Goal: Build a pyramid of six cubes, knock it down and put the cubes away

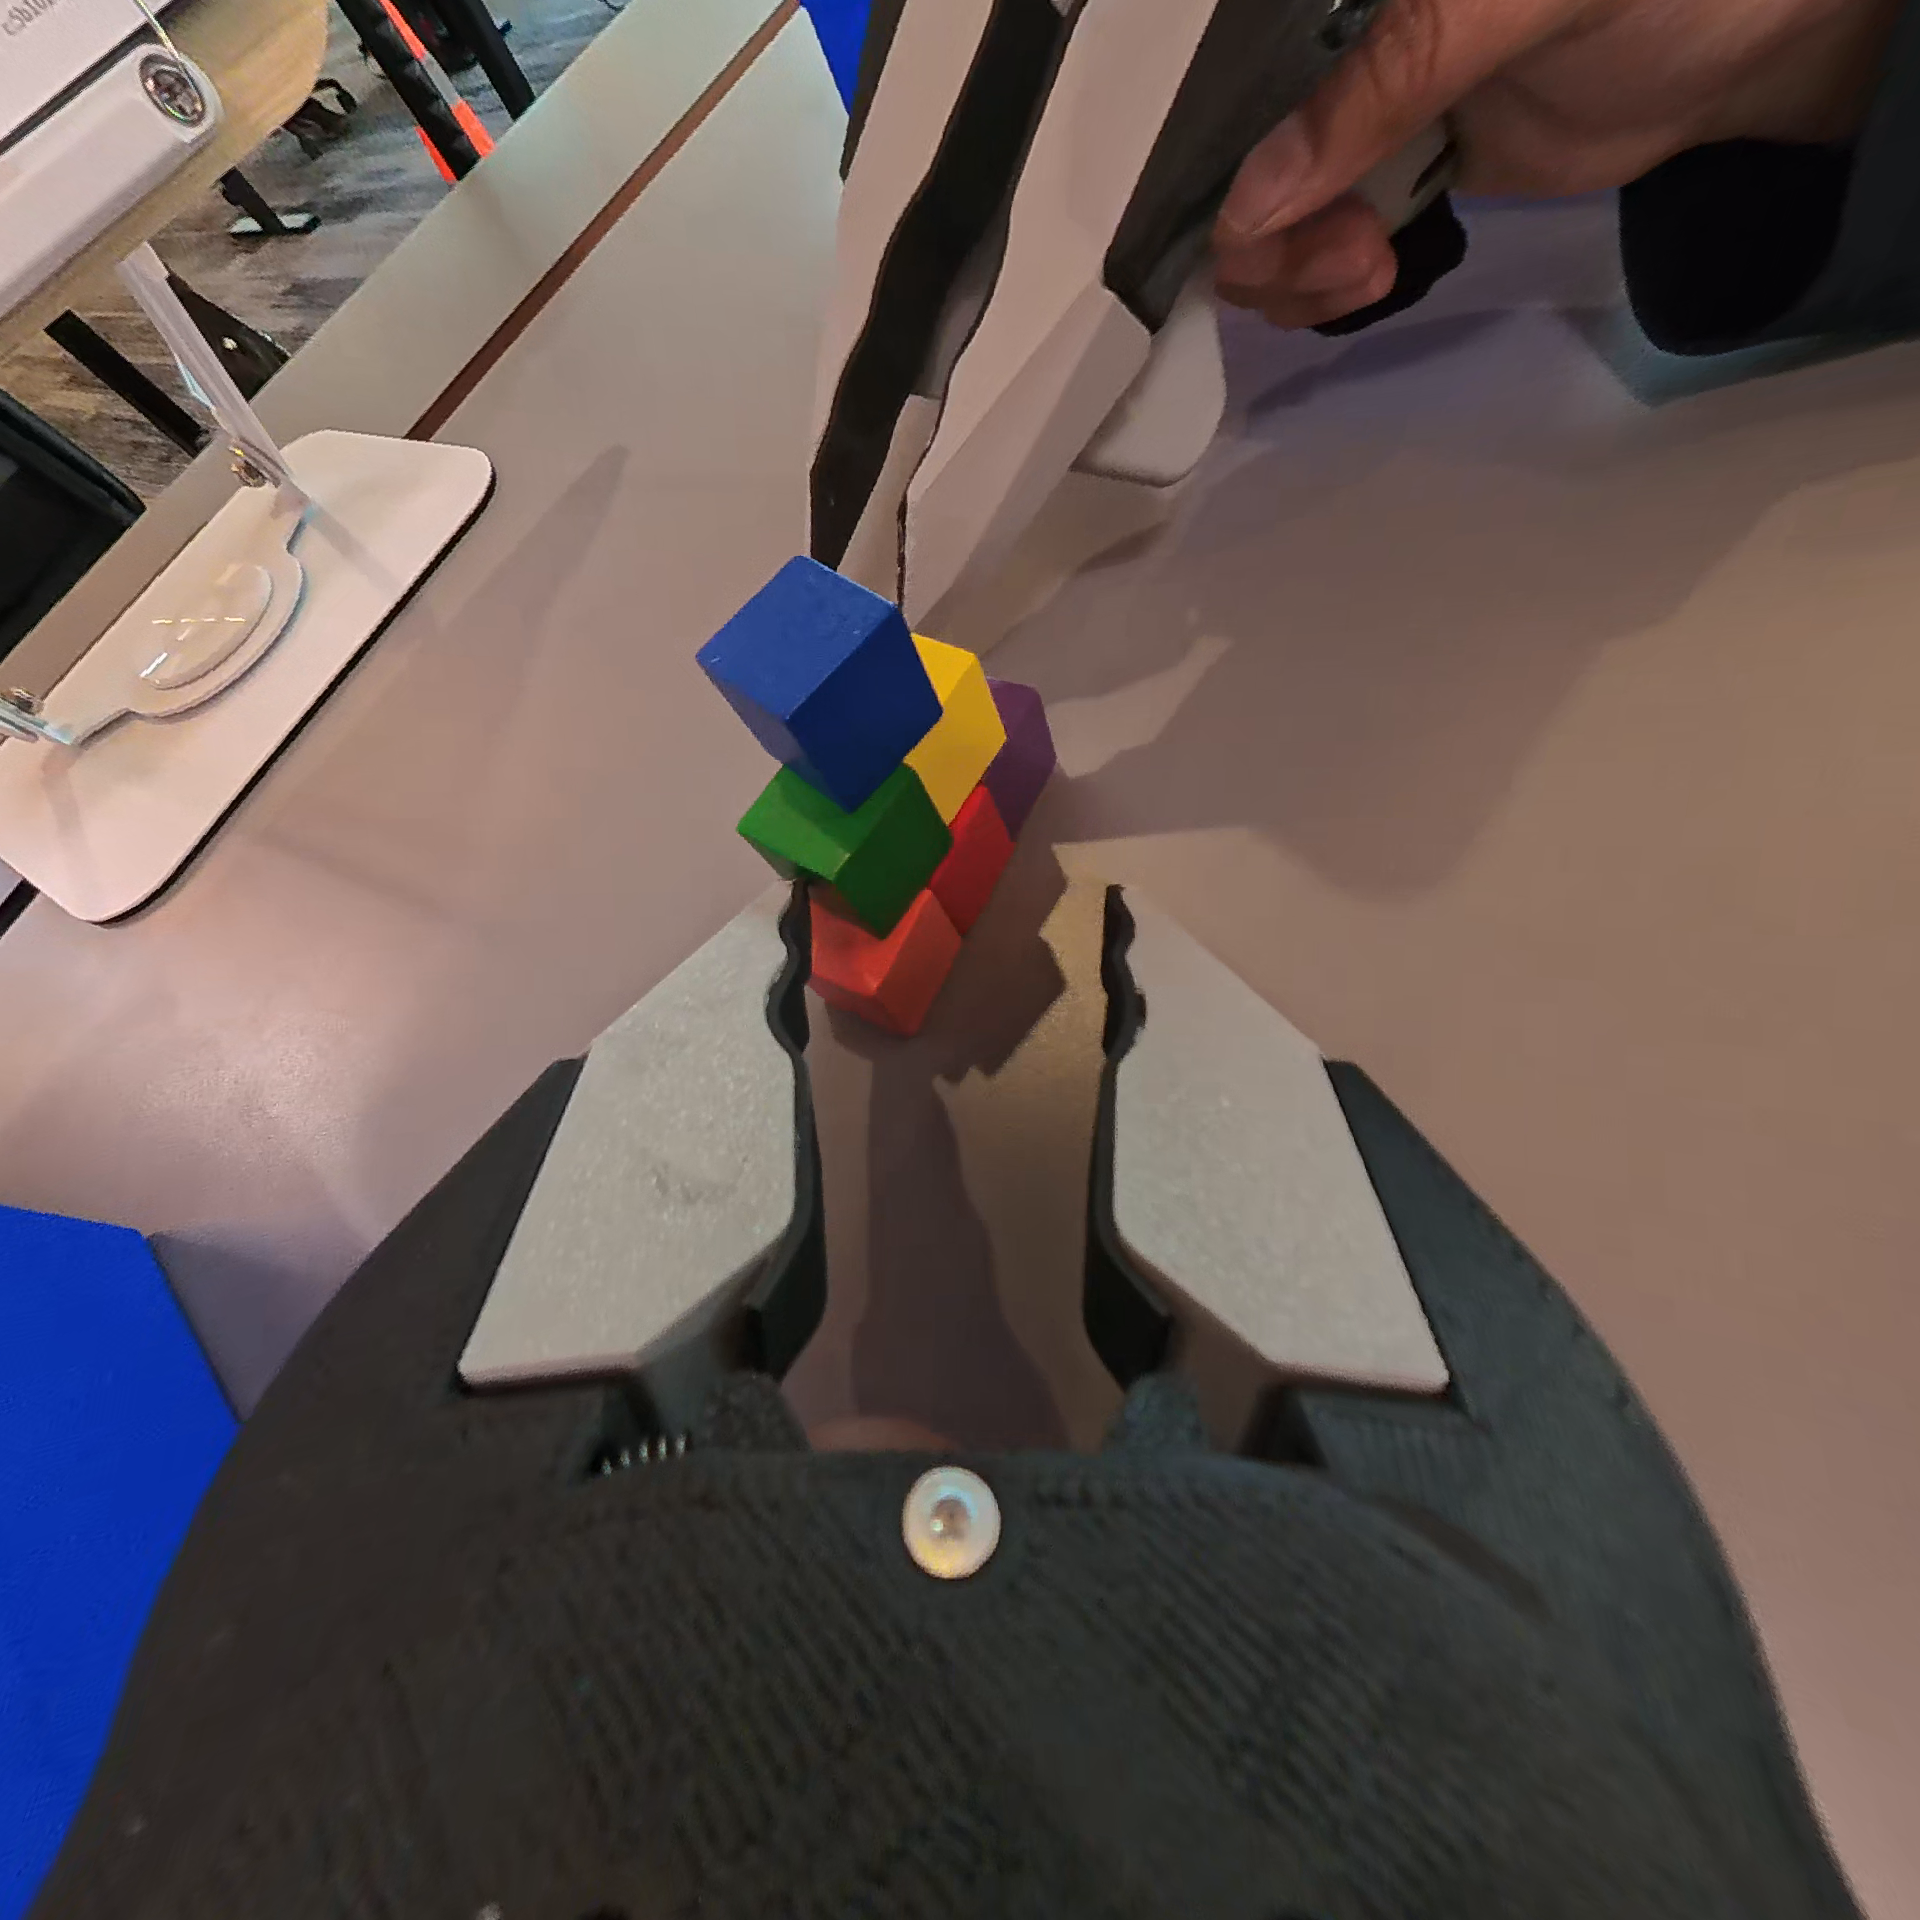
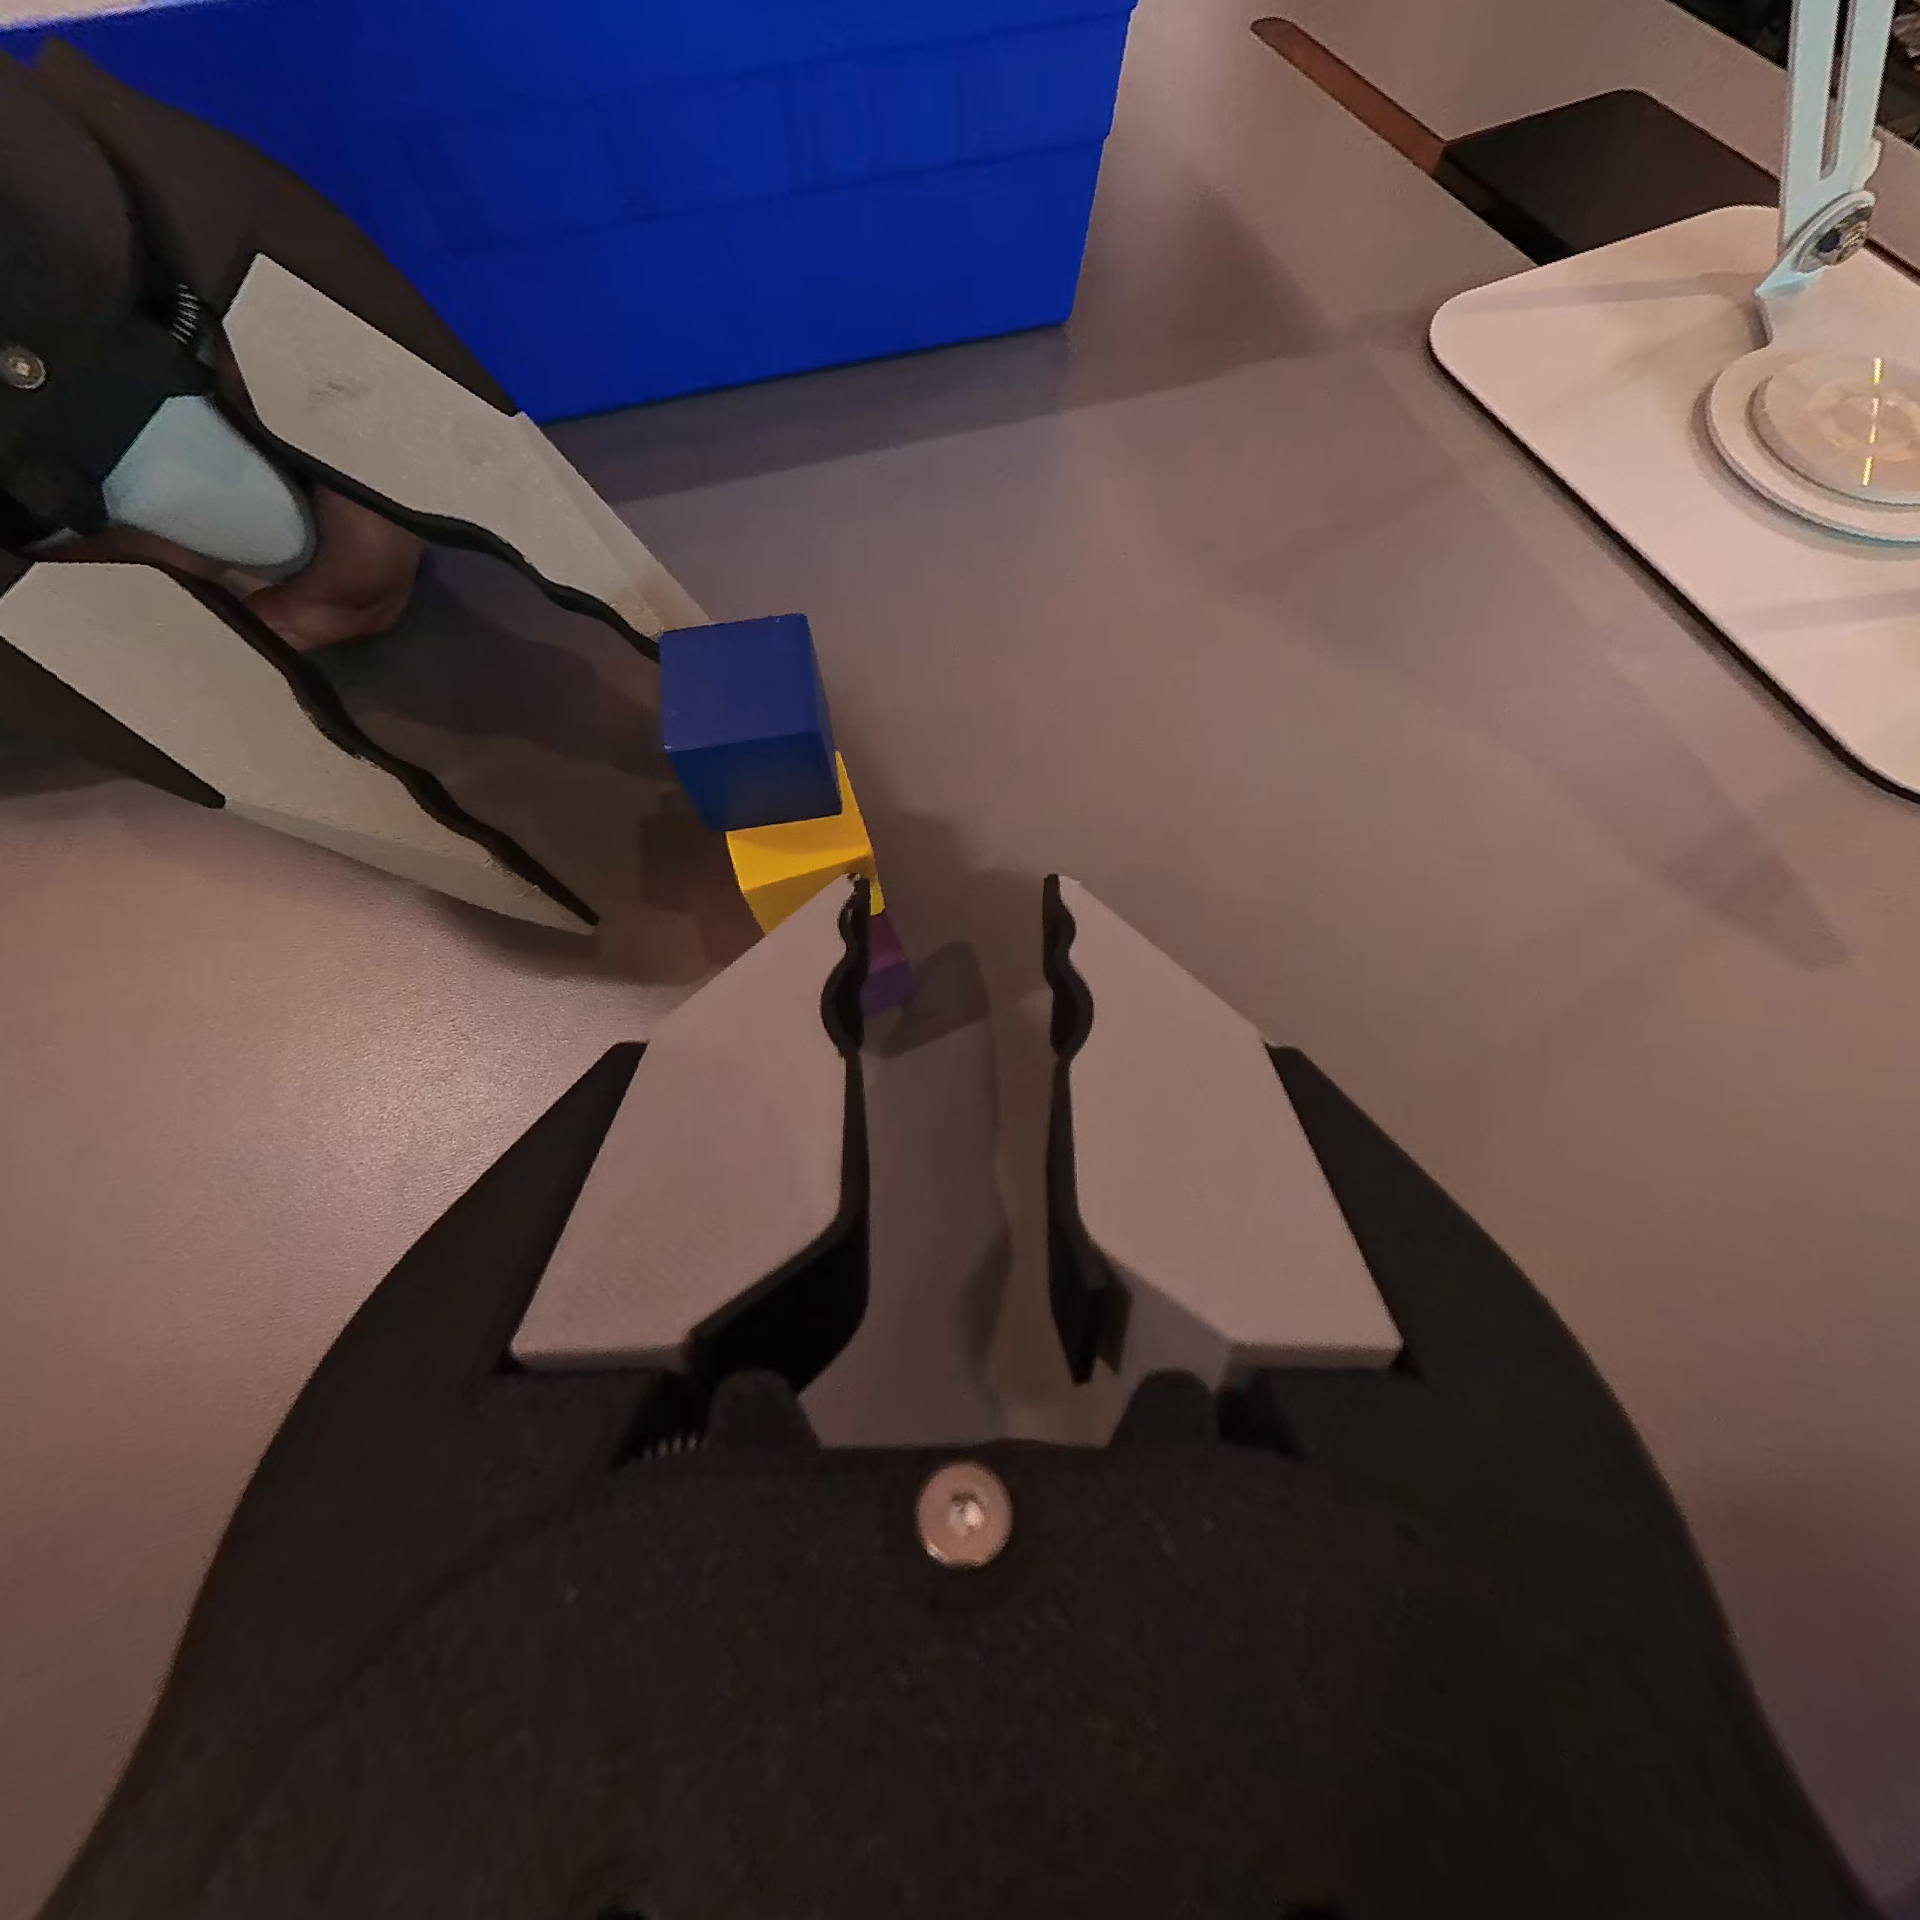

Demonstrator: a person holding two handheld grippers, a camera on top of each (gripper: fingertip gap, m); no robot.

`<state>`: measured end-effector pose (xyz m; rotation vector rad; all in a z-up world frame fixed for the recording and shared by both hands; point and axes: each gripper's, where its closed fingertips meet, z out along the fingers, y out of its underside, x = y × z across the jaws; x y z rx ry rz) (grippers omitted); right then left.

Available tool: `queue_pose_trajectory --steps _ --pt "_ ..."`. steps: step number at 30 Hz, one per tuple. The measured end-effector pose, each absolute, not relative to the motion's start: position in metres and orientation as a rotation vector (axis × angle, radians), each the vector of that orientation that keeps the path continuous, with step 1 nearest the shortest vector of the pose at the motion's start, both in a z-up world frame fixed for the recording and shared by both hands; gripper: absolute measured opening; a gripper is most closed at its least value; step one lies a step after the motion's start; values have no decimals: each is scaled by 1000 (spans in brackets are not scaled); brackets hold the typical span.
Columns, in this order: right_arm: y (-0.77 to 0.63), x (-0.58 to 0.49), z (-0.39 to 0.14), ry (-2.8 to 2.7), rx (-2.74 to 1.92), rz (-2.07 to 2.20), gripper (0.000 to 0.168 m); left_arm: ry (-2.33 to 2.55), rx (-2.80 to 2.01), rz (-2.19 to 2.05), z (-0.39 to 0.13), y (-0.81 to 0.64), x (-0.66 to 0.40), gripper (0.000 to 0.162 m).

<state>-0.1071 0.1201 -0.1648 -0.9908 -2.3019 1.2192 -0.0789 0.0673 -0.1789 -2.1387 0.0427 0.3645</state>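
Six painted cubes stood stacked as a pyramid near the middle of the grey bench. The orange cube, red cube and purple cube formed the bottom row, the green cube and yellow cube sat above them, and the blue cube perched tilted on top. All had plain, glossy faces with sharp edges. The left tool was parted and empty, its tips just beside the orange cube. The right tool was likewise parted and gripped nothing, close to the purple cube. A blue bin stood behind.
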Motion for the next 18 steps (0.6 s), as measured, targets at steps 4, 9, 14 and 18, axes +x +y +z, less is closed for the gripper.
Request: queue_pose_trajectory --steps 4,9,14,18 --pt "120 -107 -165 -2307 -990 1224 30 43 -2139 371 -179 67 -79 54" --pt "119 -107 -167 -2314 -986 1220 30 48 -2139 371 -179 67 -78 55" --pt "120 -106 -168 -2321 -980 1211 31 56 -2139 376 -179 67 -77 56" --pt "126 -108 -161 -2289 -988 1210 36 30 -2115 375 -175 66 -79 55"
